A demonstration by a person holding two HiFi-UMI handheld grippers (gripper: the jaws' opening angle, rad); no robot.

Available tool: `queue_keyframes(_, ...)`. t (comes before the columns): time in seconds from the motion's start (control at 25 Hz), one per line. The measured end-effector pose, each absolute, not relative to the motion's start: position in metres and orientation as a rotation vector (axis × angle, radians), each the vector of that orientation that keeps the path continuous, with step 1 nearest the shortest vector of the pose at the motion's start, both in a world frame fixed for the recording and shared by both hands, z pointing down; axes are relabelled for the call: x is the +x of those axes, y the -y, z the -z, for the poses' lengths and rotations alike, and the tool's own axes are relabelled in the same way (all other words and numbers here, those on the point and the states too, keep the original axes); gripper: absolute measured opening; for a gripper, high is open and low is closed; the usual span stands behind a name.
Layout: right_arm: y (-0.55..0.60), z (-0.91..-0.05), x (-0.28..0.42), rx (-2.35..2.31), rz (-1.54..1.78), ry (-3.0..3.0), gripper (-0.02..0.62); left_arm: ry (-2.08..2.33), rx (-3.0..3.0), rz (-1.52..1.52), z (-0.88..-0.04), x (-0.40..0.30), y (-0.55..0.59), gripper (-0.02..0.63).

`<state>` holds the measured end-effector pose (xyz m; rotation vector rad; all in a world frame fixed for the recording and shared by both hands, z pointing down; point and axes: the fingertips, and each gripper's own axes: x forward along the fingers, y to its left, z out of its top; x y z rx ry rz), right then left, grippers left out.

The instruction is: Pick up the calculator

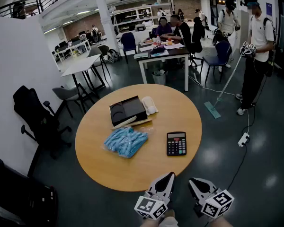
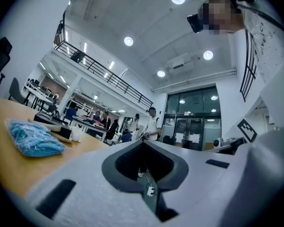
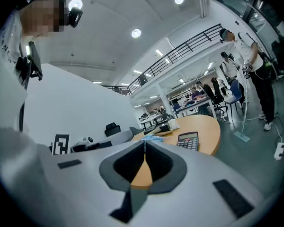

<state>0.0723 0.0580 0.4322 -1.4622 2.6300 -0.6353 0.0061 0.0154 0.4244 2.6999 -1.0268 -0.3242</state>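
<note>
The black calculator (image 1: 176, 143) lies flat on the right part of the round wooden table (image 1: 132, 169), keys up. It also shows in the right gripper view, the calculator (image 3: 189, 140) near the table's edge, ahead and slightly right of the jaws. My left gripper (image 1: 169, 176) and right gripper (image 1: 194, 181) hover side by side off the table's near edge, short of the calculator. Both are shut with nothing held: the left gripper (image 2: 143, 142) has its tips together, and so does the right gripper (image 3: 144, 142).
On the table lie a blue crumpled bundle (image 1: 126, 141), a black tray (image 1: 127, 110) and a white item (image 1: 149, 105). A black office chair (image 1: 35, 112) stands at the left, a power strip (image 1: 243, 139) lies on the floor at the right, and a person with a mop (image 1: 255, 41) stands beyond.
</note>
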Motion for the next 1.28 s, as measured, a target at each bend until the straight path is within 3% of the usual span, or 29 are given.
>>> queue_keyframes(0.52,0.023,-0.447,0.088,-1.528,0.624,-2.635,0.009,1.064,2.680,0.333,-0.436,-0.002,0.073,0.008)
queue_keyframes(1.12,0.172,-0.522,0.118,-1.322,0.786,-2.886,0.015,1.221,2.624,0.325,-0.492,-0.006,0.171,0.008)
queue_keyframes(1.2,0.191,-0.533,0.125,-1.304,0.828,-2.923,0.033,1.231,2.612,0.327,-0.499,-0.006,0.176,0.008)
queue_keyframes(1.28,0.208,-0.548,0.131,-1.293,0.871,-2.969,0.093,1.242,2.600,0.323,-0.508,-0.007,0.180,0.008)
